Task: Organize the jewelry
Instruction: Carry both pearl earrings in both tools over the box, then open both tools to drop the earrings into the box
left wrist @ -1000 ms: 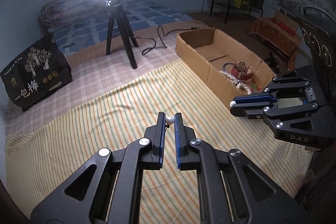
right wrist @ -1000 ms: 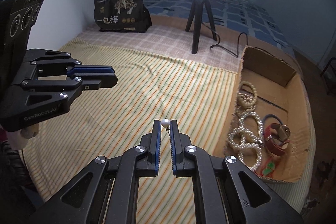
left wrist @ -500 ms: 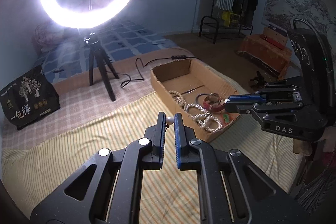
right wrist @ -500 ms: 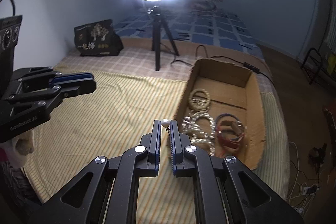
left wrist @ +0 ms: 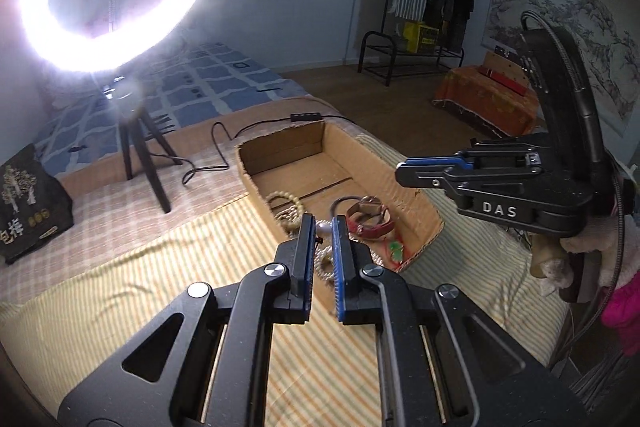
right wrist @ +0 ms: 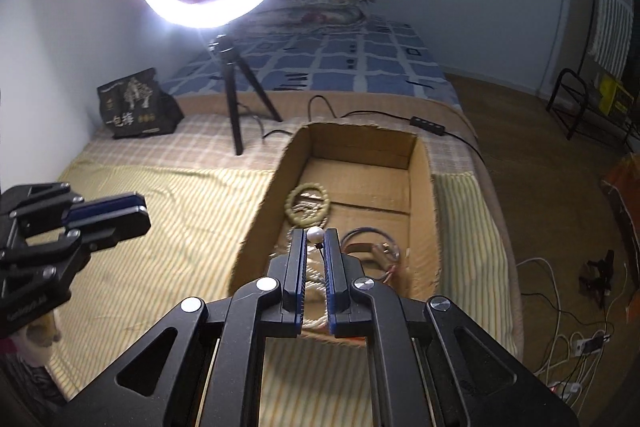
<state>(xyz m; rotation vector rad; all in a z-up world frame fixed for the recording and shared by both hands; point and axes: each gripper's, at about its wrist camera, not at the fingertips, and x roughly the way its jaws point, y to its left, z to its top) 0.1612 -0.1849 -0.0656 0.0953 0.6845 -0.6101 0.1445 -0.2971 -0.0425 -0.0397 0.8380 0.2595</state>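
My left gripper (left wrist: 322, 227) is shut on a small pearl earring (left wrist: 323, 226) and holds it above the near end of an open cardboard box (left wrist: 248, 167). My right gripper (right wrist: 314, 237) is shut on a second pearl earring (right wrist: 315, 234) over the same box (right wrist: 260, 211). Inside the box lie a beaded bracelet (right wrist: 309, 203), pearl strands (left wrist: 326, 263), a red leather strap (left wrist: 370, 219) and a dark hair tie (right wrist: 366, 233). Each gripper shows in the other's view: the right one (left wrist: 404, 173) and the left one (right wrist: 140, 213).
The box sits on a striped cloth (left wrist: 160, 267) over a bed. A ring light on a tripod (right wrist: 236, 95) stands behind it, with its cable (right wrist: 360, 115) past the box's far end. A black bag (right wrist: 138, 105) sits at the far left. The bed's right edge (right wrist: 496, 227) drops to the floor.
Both grippers have swung toward the box and now hover over its near end, each still holding its pearl earring. The views have tilted upward.
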